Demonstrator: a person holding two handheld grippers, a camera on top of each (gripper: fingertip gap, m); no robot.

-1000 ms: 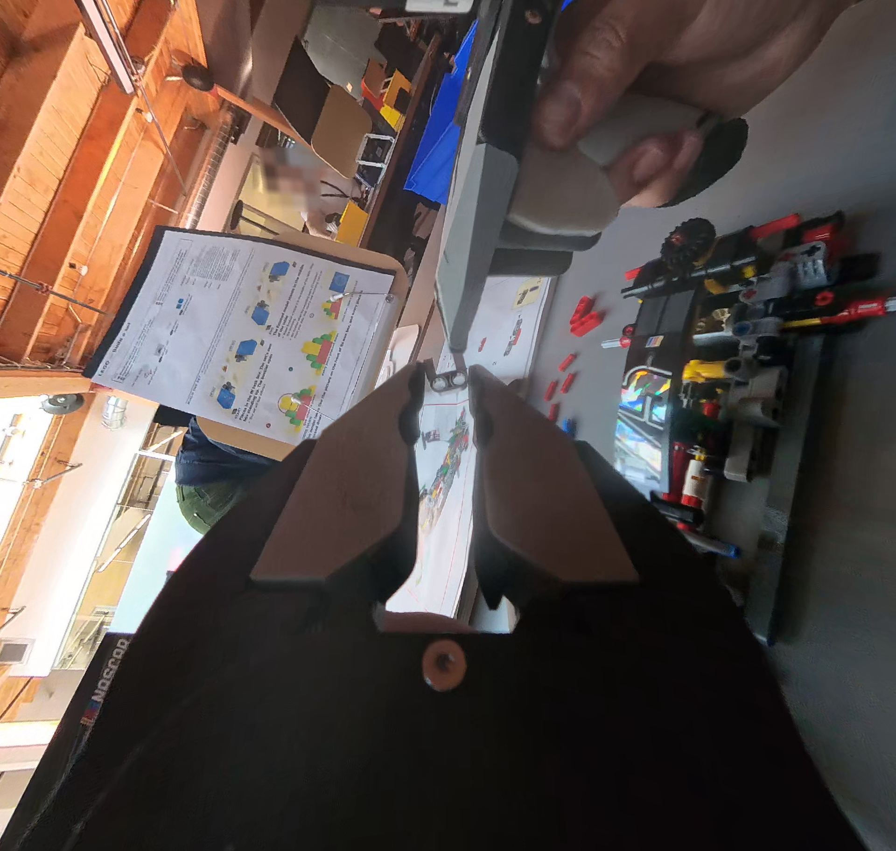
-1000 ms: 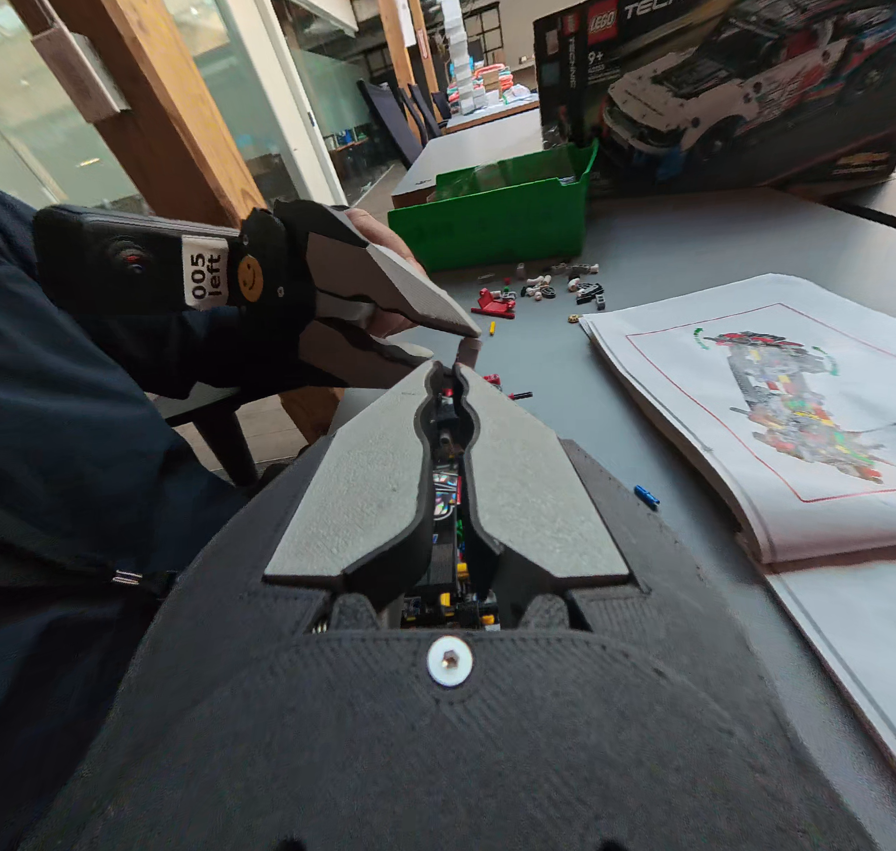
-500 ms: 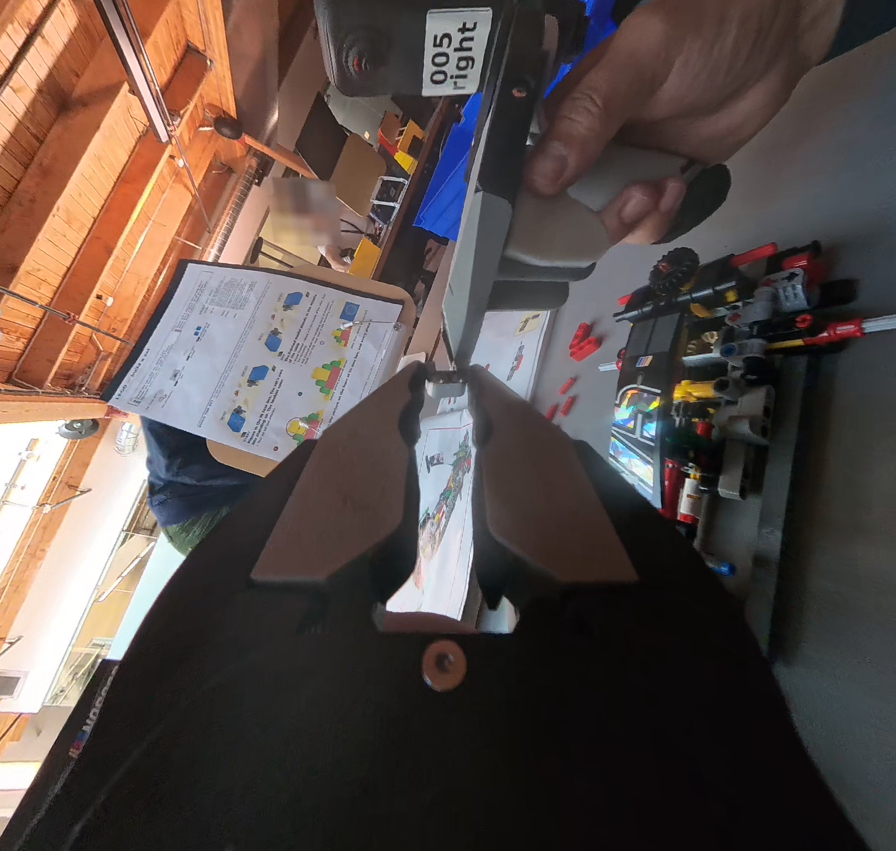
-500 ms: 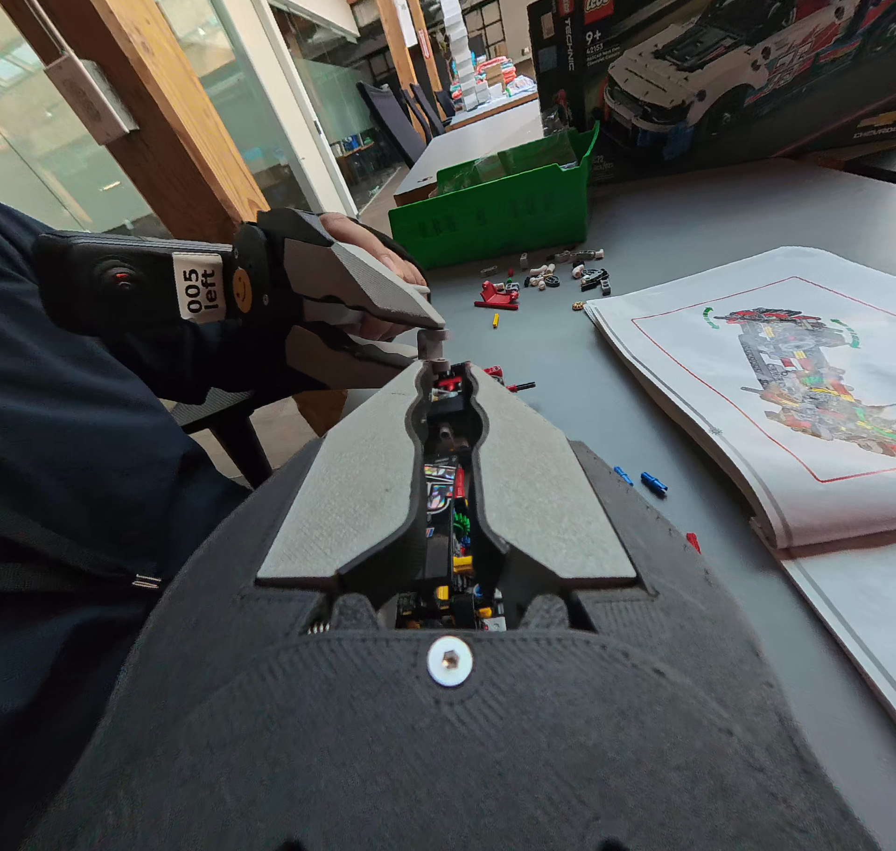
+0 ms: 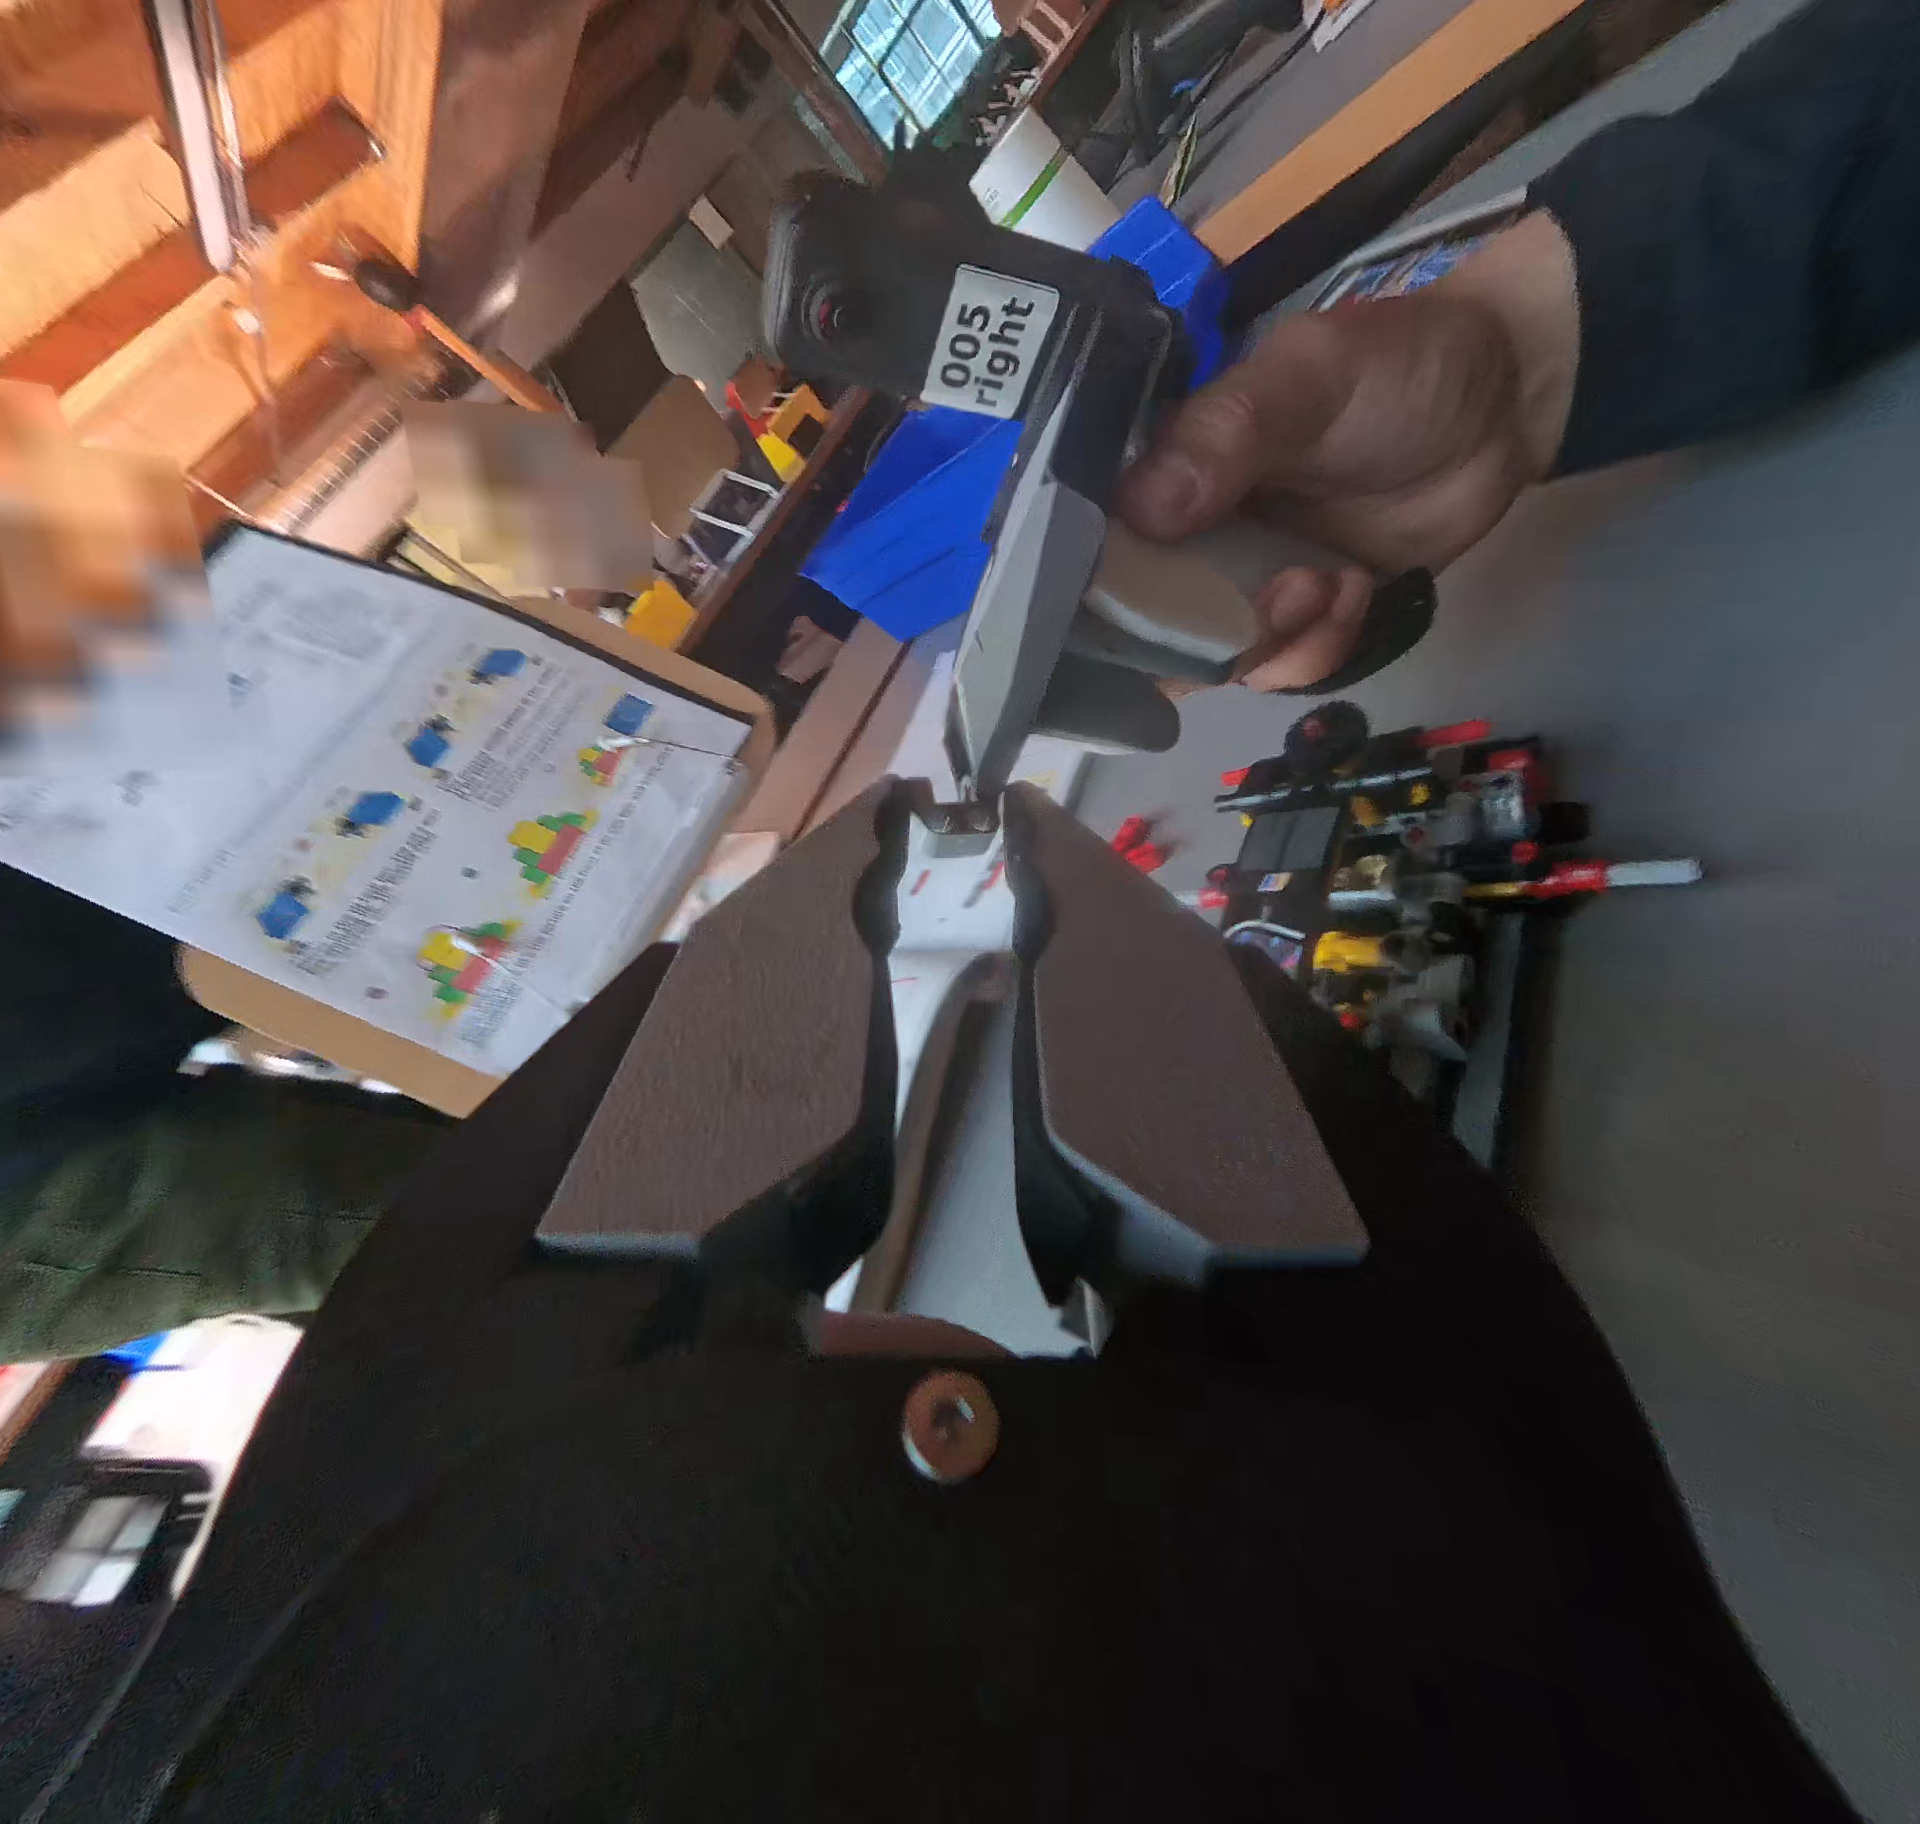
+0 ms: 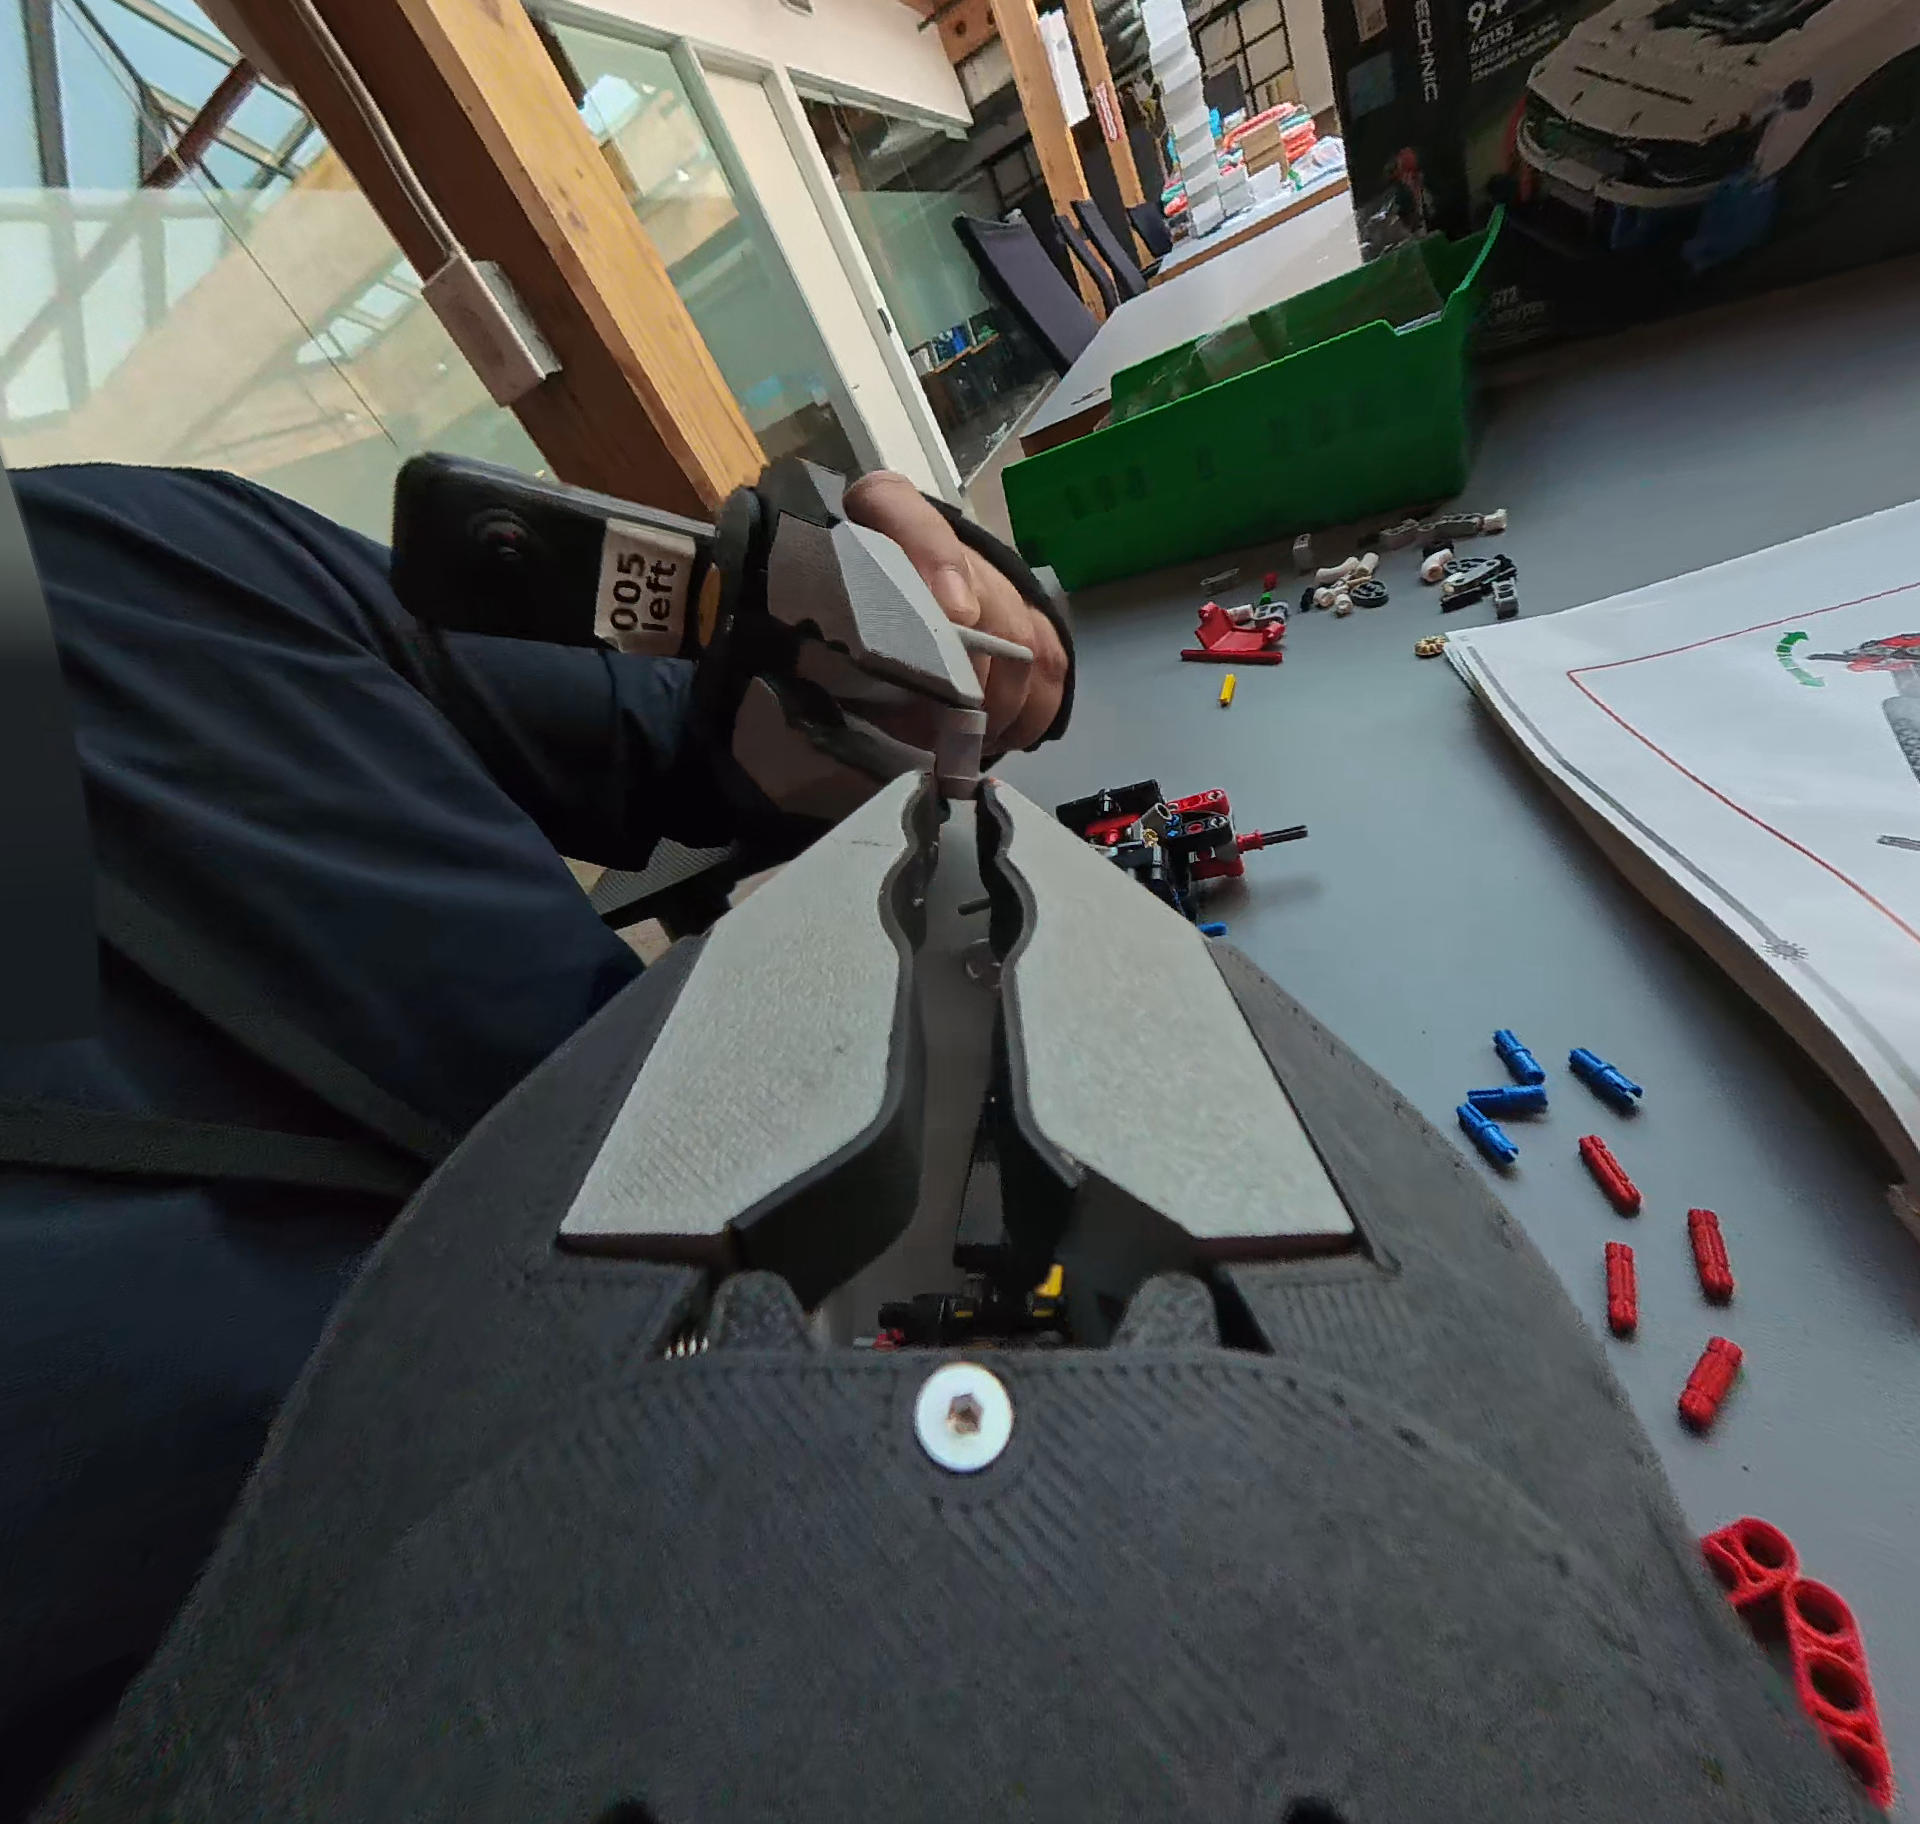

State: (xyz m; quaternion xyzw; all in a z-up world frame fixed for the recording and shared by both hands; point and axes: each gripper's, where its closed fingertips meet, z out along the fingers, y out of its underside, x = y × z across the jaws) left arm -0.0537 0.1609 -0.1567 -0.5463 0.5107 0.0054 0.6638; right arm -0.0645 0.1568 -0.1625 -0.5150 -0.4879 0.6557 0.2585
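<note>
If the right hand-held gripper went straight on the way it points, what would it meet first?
Most likely the small grey connector piece held in the left hand-held gripper, directly ahead of the right hand-held gripper tips; depth is hard to judge.

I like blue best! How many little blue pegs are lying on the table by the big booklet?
4 blue pegs, clustered on the grey table just left of the booklet, above the red pegs. More may be hidden behind the gripper.
</note>
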